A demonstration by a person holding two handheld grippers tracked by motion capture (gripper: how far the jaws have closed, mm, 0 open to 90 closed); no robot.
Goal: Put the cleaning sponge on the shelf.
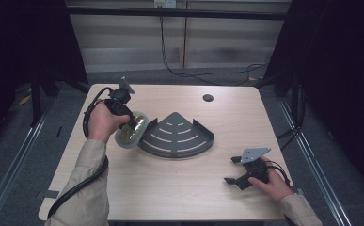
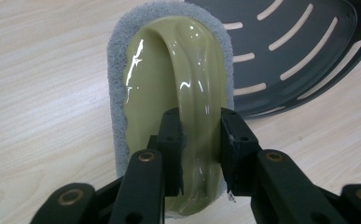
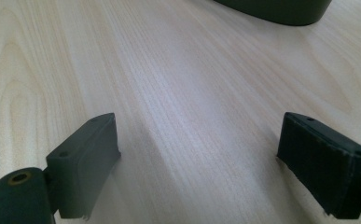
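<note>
Jaws around scrubber (image 2: 178, 98) handle, close-up.

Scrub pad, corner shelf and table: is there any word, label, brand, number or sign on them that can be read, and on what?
None can be read.
Scrub pad with its green handle, held by the left gripper: plain, no text.
Corner shelf: only slots, no lettering.
Table: bare wood grain.
Right gripper: no marking legible.

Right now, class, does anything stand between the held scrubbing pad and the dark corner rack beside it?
Nothing visible does. The left gripper is shut on the scrubbing pad handle, and the pad's edge sits right by the corner rack.
</note>
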